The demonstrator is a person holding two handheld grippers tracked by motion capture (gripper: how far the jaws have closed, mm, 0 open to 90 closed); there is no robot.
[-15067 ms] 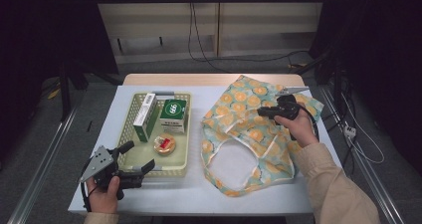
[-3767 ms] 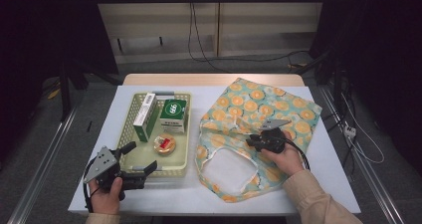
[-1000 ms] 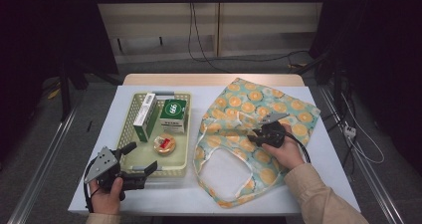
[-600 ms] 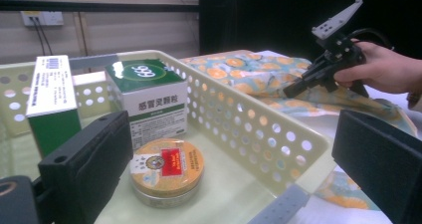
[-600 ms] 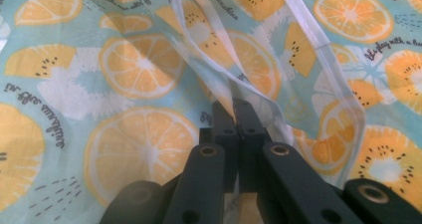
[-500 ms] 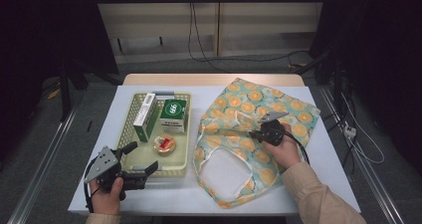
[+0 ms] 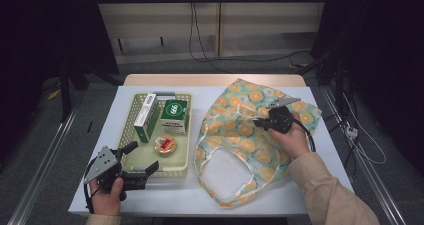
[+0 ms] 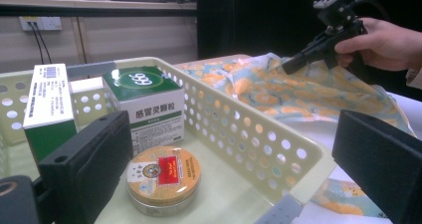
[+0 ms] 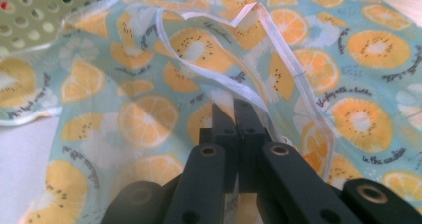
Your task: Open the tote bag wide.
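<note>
A fabric bag (image 7: pixel 240 137) printed with orange slices lies on the white table (image 7: pixel 310 175), right of the basket. My right gripper (image 7: pixel 257 121) is shut on a fold of the bag near its white-trimmed opening, holding that fold up off the table. In the right gripper view the jaws meet with cloth pinched between them (image 9: pixel 233 108). The left gripper view has the right gripper (image 8: pixel 291 64) raised over the bag (image 8: pixel 278 92). My left gripper (image 7: pixel 142 158) rests open at the basket's near corner with nothing between its fingers.
A pale perforated basket (image 7: pixel 182 169) at the table's left holds a tall green-and-white box (image 7: pixel 146 117), a second green box (image 7: pixel 174 116) and a round tin (image 7: pixel 165 145). The basket wall (image 8: pixel 239 129) stands between the left jaws. Cables hang behind the table.
My right gripper has risen a little with the bag's fold, pulling the cloth upward. The left gripper has stayed where it was.
</note>
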